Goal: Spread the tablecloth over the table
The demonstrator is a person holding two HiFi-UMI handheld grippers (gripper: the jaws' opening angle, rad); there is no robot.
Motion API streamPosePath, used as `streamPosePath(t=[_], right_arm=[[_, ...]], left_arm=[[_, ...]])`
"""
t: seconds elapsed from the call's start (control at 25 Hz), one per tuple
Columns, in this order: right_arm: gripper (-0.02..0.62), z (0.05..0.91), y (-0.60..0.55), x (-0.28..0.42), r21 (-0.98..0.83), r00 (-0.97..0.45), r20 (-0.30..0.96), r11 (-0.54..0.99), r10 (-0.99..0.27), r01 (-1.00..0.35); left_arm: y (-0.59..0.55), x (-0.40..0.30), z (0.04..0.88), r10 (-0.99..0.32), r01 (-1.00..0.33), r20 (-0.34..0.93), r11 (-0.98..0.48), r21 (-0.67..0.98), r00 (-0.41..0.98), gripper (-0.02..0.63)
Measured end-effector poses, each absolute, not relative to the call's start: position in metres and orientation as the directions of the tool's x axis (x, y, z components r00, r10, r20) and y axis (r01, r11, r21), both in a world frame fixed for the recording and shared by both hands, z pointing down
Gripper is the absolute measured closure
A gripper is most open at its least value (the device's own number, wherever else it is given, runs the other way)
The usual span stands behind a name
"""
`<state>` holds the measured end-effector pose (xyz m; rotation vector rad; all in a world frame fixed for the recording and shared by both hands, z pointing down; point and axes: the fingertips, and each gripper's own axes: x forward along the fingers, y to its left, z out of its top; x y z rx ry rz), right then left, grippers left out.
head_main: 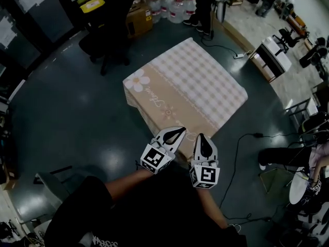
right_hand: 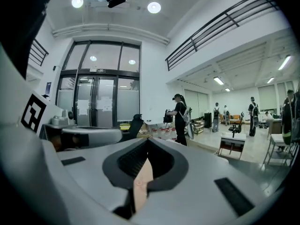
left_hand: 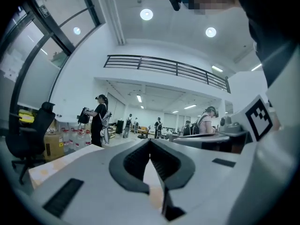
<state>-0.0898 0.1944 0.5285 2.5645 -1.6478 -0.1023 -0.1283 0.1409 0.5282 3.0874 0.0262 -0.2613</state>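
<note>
The tablecloth (head_main: 190, 86), pink-checked with a tan flowered border, lies flat over the table in the middle of the head view. Both grippers hover side by side at its near corner, close to my body. The left gripper (head_main: 181, 131) is shut, and so is the right gripper (head_main: 201, 136), their tips just above the cloth's edge. In the left gripper view the jaws meet at the tip (left_hand: 150, 141), with a sliver of the cloth (left_hand: 151, 177) showing in the gap behind. The right gripper view shows the same: tips (right_hand: 149, 139) shut, peach cloth (right_hand: 142, 182) behind. No cloth is lifted.
A black office chair (head_main: 105, 40) and a cardboard box (head_main: 139, 19) stand beyond the table's far left. Water bottles (head_main: 172, 6) and a standing person (head_main: 203, 9) are at the back. A cable (head_main: 241, 143) runs over the floor on the right, near a white desk (head_main: 272, 58).
</note>
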Motion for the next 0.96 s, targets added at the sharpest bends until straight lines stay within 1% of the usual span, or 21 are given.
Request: streamPosePath(t=[0.48,0.6,0.72,0.96], right_arm=[[0.578,0.523,0.166,-0.111,0.182,0.379,-0.009,-0.374,-0.926,-0.909],[0.578,0.522,0.156,-0.116,0.182,0.343,0.003,-0.337,-0.939,-0.924],[0.578,0.524,0.148,-0.121,0.183,0.319,0.021,-0.31,-0.948,-0.933],[0.578,0.523,0.136,-0.118,0.18,0.322,0.025,-0.312,-0.947,-0.933]], left_arm=[[0.133,-0.151,0.52,-0.003,-0.008,-0.201,-1.0,-0.024,0.98,0.589],[0.126,-0.156,0.515,-0.02,-0.03,-0.212,-0.999,-0.042,0.977,0.589],[0.117,-0.161,0.514,-0.04,-0.048,-0.211,-0.998,-0.033,0.977,0.589],[0.096,-0.164,0.518,-0.07,-0.074,-0.207,-0.997,-0.014,0.976,0.589]])
